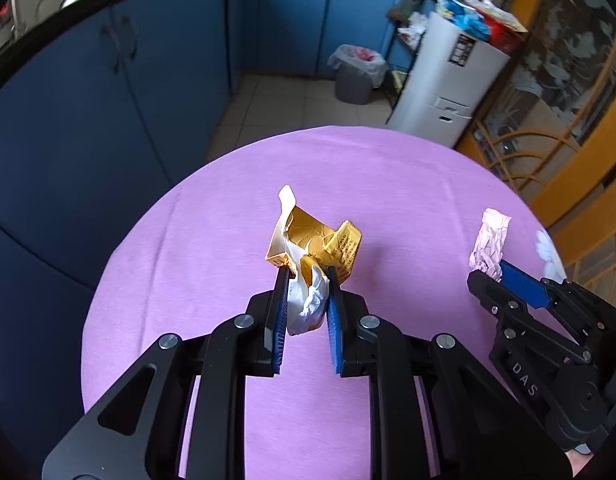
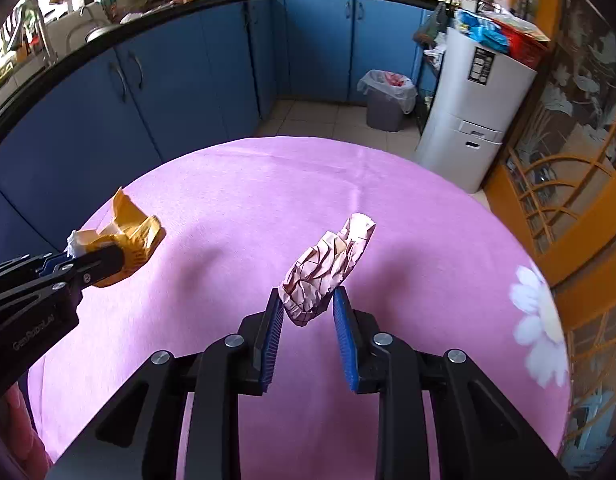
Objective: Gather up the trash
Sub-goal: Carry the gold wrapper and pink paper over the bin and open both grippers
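Left gripper point(image 1: 306, 276): clenched on yellow wrapper point(image 1: 320, 240), lifted clear of the table point(image 1: 188, 248).
Right gripper point(image 2: 308, 294): clenched on pink paper point(image 2: 328, 268), likewise raised.
Bin point(image 2: 386, 98): floor, probably destination for 2 items.

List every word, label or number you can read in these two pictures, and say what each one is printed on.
"DAS": on the body of the right gripper, seen from the left wrist view.
"GenRobot.AI": on the body of the left gripper, faint; the last letters are uncertain.
Dark print on the yellow wrapper: too small to read.
Black label on the white fridge: too blurred to read.
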Action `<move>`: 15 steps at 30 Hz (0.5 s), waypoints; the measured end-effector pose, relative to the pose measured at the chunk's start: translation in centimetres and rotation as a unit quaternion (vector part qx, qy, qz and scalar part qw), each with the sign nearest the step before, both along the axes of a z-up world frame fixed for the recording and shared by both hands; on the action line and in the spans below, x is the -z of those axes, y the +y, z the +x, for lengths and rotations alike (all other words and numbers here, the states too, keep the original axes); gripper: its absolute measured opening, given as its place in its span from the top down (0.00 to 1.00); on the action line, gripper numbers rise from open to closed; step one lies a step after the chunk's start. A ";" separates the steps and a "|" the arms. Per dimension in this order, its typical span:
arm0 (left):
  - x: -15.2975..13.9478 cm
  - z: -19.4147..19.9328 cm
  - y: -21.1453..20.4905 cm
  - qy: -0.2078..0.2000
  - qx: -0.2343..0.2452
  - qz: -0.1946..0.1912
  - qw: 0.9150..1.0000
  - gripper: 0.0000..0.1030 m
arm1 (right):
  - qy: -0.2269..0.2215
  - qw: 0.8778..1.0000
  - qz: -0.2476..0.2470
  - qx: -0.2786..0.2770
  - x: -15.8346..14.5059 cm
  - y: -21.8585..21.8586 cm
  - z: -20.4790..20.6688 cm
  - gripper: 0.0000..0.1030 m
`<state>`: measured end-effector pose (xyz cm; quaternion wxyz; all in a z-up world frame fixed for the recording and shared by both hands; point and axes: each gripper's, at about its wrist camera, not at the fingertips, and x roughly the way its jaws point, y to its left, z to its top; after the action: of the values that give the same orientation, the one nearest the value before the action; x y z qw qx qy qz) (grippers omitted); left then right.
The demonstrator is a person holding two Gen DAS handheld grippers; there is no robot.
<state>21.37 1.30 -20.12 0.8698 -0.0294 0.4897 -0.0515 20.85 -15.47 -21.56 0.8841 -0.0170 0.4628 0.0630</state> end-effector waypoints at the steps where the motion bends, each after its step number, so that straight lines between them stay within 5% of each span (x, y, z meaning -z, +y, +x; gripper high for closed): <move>1: -0.3 -0.3 -0.8 -0.002 0.007 0.001 1.000 0.82 | -0.002 1.000 0.001 0.003 -0.3 -0.5 -0.3 0.75; 15: -2.5 -3.8 -13.1 -0.024 0.110 0.028 0.993 0.82 | -0.030 0.996 0.019 0.083 -2.6 -10.9 -6.5 0.75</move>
<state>17.61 -11.76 -17.60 0.8710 0.0506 0.4698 -0.1343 14.31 -26.35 -18.91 0.8998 0.0365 0.4348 -0.0020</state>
